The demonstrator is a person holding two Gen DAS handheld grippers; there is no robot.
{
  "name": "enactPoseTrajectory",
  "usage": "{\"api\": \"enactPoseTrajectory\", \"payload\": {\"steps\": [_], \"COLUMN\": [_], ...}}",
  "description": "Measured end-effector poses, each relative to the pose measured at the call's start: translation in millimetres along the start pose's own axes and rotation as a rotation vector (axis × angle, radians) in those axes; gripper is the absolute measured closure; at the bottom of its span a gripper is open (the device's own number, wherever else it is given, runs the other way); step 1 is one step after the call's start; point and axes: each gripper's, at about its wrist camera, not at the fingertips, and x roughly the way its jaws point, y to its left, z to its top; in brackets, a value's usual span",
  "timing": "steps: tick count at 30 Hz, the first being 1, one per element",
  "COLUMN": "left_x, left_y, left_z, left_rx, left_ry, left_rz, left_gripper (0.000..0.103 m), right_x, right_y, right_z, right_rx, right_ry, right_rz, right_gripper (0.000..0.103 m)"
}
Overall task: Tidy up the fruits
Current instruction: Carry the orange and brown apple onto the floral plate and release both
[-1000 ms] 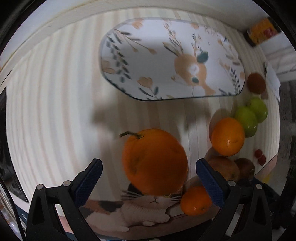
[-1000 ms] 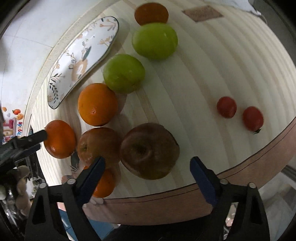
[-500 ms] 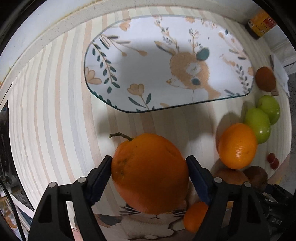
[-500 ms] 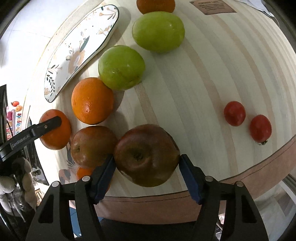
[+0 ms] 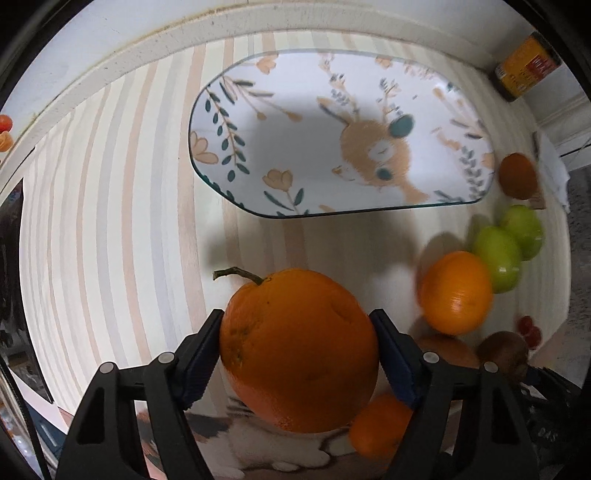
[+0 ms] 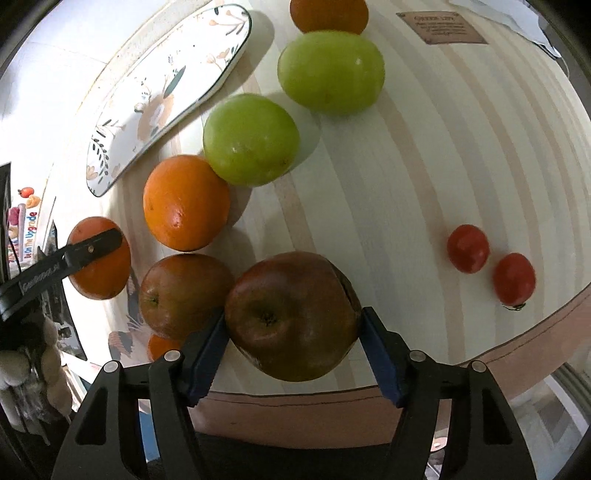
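My left gripper [image 5: 297, 354] is shut on a large orange with a stem [image 5: 299, 350] and holds it above the striped table, short of the oval deer-print plate [image 5: 340, 136]. My right gripper [image 6: 293, 354] is shut on a dark red apple [image 6: 291, 314] near the table's front edge. In the right wrist view, a second red apple [image 6: 184, 293], an orange [image 6: 184, 203], two green apples [image 6: 251, 138] [image 6: 330, 70] and the plate [image 6: 166, 88] lie beyond. The left gripper's finger [image 6: 88, 251] crosses its orange [image 6: 99, 258] at the left.
Two cherry tomatoes [image 6: 467, 247] [image 6: 513, 278] lie right of the red apple. Another orange fruit [image 6: 328, 16] sits at the far end by a brown label [image 6: 441, 27]. A small orange [image 5: 380, 424] lies under the left gripper. A yellow box [image 5: 524, 68] stands against the wall.
Both grippers closed from open: the left onto the stemmed orange, the right onto the dark red apple. Both then rose slightly with their fruit and moved closer to the plate.
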Motion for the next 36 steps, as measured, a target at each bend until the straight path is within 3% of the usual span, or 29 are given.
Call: {"api": "enactPoseTrajectory", "payload": {"steps": [8,14,22,29,36], "left_x": [-75,-95,-40,5,32], "left_y": [-8,-13,12,33,37], "left_z": [16,63,141,174,187], "left_rx": [-0.029,-0.017,-0.075,-0.158,-0.206], "left_ry": [-0.128,-0.192,-0.135,-0.052,0.028], "left_rz": [-0.100,-0.110,-0.056,-0.109,-0.154], "left_gripper": [0.027,0.027,0.027,0.027,0.026], "right_x": [-54,-86,-45,-10,10], "right_y": [4,43,117,137,140], "right_z": [20,80,176,213,231], "right_rx": [0.001,-0.063,-0.178,-0.231,-0.268], "right_ry": [-0.095,-0.200,-0.208,-0.148,-0.095], "right_rz": [0.064,0.124,0.023,-0.042,-0.040], "right_gripper": [0.031,0.031,0.031,0.031,0.031]}}
